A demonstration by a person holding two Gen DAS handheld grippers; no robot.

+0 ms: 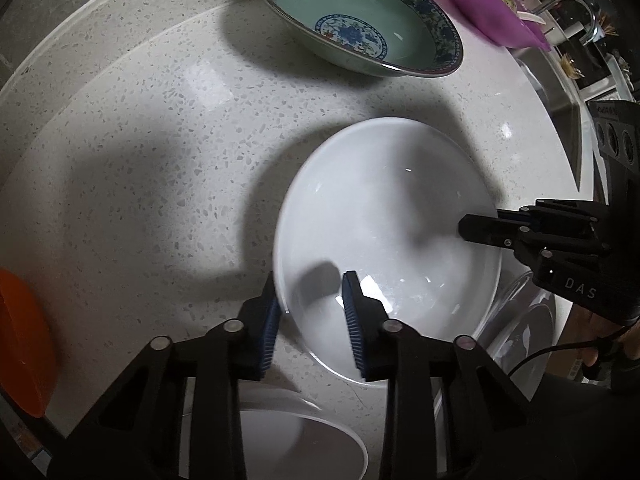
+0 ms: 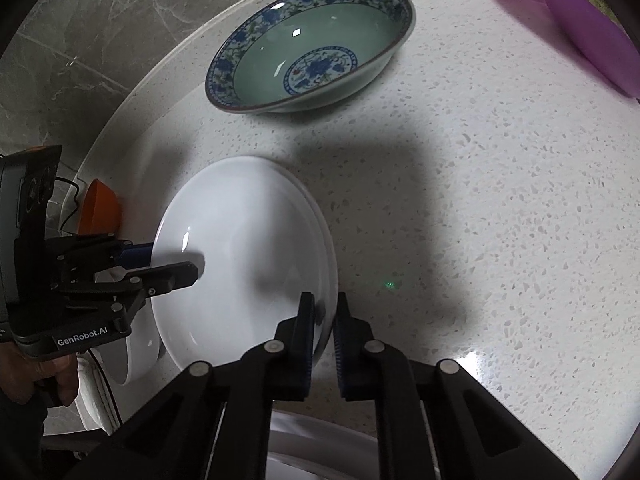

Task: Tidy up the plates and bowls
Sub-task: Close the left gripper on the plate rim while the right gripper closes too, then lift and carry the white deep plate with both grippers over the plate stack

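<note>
White bowl (image 1: pixel 384 236) sits between both grippers over the speckled counter (image 1: pixel 160 152), tilted; whether it touches the counter cannot be told.

Left gripper (image 1: pixel 310 320) — fingers straddle the bowl's near-left rim, one pad outside the wall, one inside. A gap shows around the rim; the grip does not look closed.

Right gripper (image 2: pixel 323 332) — fingers set close together on the bowl's opposite rim, wall pinched between the pads; it appears clamped.

Patterned green-and-blue bowl (image 1: pixel 360 20) rests on the counter farther off, well apart from both grippers. Purple dish (image 1: pixel 492 12) lies beyond it at the far right; an orange bowl (image 1: pixel 24 344) sits at the left edge.
</note>
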